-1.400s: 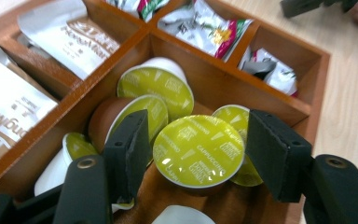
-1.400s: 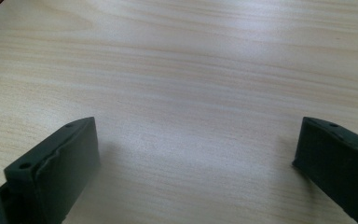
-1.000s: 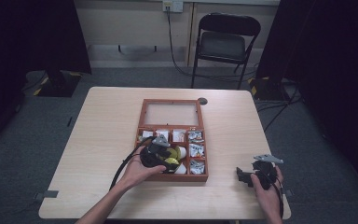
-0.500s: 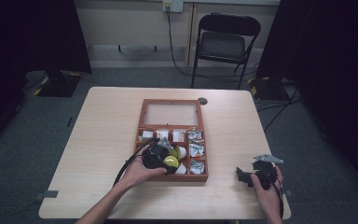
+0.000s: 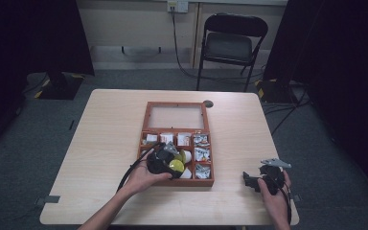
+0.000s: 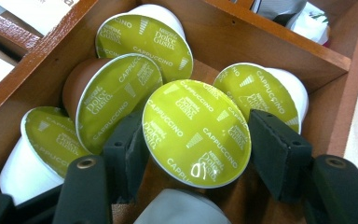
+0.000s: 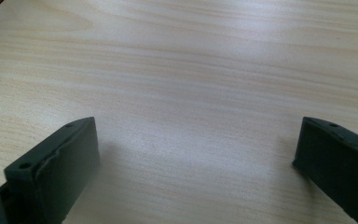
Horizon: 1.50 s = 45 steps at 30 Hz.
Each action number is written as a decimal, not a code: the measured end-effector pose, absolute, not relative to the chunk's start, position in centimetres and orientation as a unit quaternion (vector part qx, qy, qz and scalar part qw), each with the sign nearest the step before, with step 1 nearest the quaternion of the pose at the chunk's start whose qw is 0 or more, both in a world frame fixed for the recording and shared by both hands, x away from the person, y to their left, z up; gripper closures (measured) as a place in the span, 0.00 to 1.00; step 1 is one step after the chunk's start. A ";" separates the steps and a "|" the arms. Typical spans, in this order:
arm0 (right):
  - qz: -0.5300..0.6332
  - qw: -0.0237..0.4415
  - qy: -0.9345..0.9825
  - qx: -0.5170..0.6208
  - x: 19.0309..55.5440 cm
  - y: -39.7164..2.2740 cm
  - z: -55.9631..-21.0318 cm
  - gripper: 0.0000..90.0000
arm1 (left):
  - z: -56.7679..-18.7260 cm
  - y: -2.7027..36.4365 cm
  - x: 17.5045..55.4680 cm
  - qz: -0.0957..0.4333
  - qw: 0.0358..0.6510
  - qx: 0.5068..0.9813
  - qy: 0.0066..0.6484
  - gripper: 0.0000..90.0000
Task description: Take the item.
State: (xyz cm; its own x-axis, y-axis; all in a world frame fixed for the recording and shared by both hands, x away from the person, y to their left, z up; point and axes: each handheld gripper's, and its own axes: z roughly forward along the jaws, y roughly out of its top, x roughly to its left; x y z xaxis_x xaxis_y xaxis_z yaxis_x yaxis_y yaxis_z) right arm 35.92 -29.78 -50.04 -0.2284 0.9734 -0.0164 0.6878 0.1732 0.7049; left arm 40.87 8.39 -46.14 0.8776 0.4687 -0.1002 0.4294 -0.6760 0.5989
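In the lower middle compartment of the wooden box (image 5: 146,125), the left gripper (image 6: 193,154) is closing its two black jaws on a coffee capsule (image 6: 196,131) with a green foil lid. The jaws have just been drawing together with the capsule between them, and now one pad is pressing its side at 9 o'clock and the other at 3 o'clock. The lid is facing the camera, tilted a little.

Around the gripped capsule, more green-lidded capsules are crowding the same compartment. One with a brown body (image 6: 112,100) is leaning at 10 o'clock, touching the gripped one. A white one (image 6: 144,39) is lying at 12 o'clock against the back wall, another white one (image 6: 263,93) is sitting at 2 o'clock, and a fourth (image 6: 42,144) is resting at 8 o'clock by the side wall. A pale grey rounded shape (image 6: 179,207) is showing at 6 o'clock, between the jaws; I cannot tell what it is.

In the high view, the left hand (image 5: 141,175) is holding that gripper (image 5: 169,161) over the front part of the box, whose glass lid (image 5: 176,116) is lying open toward 12 o'clock on the table (image 5: 100,143).

Toward 4 o'clock from the box, well apart from it, the right gripper (image 5: 254,179) is resting in the right hand (image 5: 273,191) near the table's corner. Its jaws are standing wide open, with bare tabletop (image 7: 191,93) between them.
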 end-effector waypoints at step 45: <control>0.294 0.243 0.726 0.572 35.9 -29.8 -50.0 0.00 | -43.2 10.8 41.1 0.037 0.401 0.876 0.266 0.45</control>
State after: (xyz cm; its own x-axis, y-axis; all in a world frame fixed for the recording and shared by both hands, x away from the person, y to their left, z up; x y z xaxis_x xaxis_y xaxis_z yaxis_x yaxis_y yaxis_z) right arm 35.92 -29.78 -50.04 -0.2285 0.9734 -0.0163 0.6878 0.1733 0.7049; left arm 41.14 10.79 -43.22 0.8554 0.4959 -0.1495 0.4369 -0.5359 0.7224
